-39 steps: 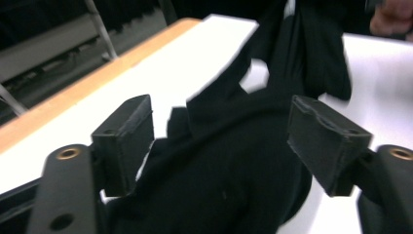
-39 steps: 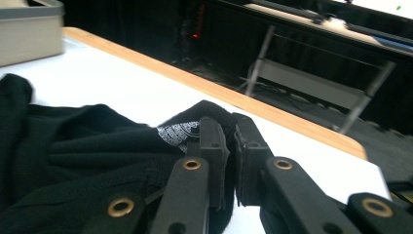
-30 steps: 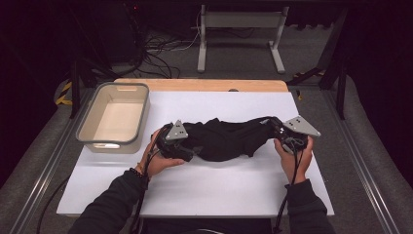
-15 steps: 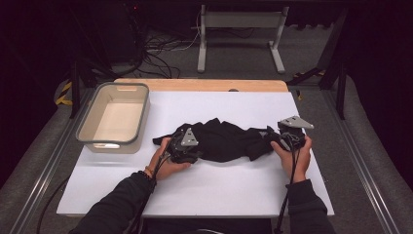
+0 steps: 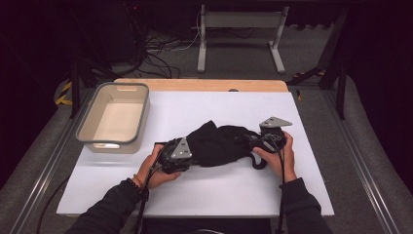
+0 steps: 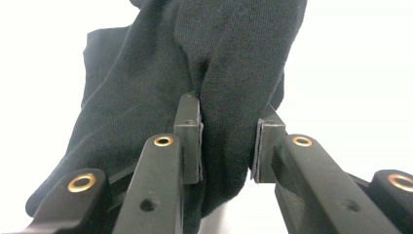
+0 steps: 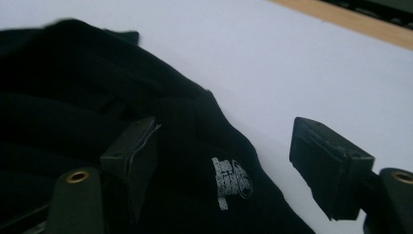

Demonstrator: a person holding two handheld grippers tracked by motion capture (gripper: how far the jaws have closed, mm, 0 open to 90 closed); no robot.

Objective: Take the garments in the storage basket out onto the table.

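Lying bunched in the middle of the white table (image 5: 204,195), the black garment (image 5: 219,144) stretches between the two grippers, well apart from the empty grey bin (image 5: 115,118) at the table's left. The left gripper (image 6: 226,146) has just been closing its jaws and now has a thick fold of the cloth pinched between its pads, the fabric bulging out on either side. The right gripper (image 7: 224,161) has just been opening; its jaws stand wide, the cloth with its small white printed mark lying loose under and between them, though one pad may be brushing the fabric, which the dim view leaves unsure. The garment looks like soft knit: light, limp, not fragile and not slippery, so it will sag and drag from whatever point is lifted and keep no shape by itself. A firm hold probably wants a hem, edge or doubled fold taken deep between the pads, with the second gripper at an opposite edge.
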